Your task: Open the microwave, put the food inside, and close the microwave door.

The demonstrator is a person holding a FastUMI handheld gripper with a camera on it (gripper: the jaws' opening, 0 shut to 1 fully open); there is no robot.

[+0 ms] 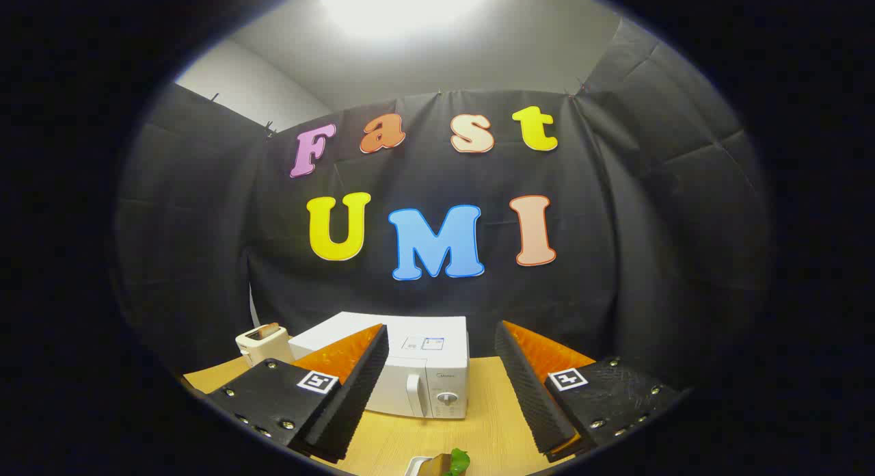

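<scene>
While the door is closed, opening it comes first, and it seems best begun from well back, as now. Far left on the tabletop (478, 428) stands a toaster (261, 342) with a slice in its slot, just beside the microwave (410, 366). The gripper (441, 387) holds its jaws wide apart and empty, with the microwave beyond them. Its handle (414, 394) runs upright beside the dial panel, so one finger should probably hook behind it and pull in an arc. The food (448, 464), with a green leaf, lies near, between the fingers.
</scene>
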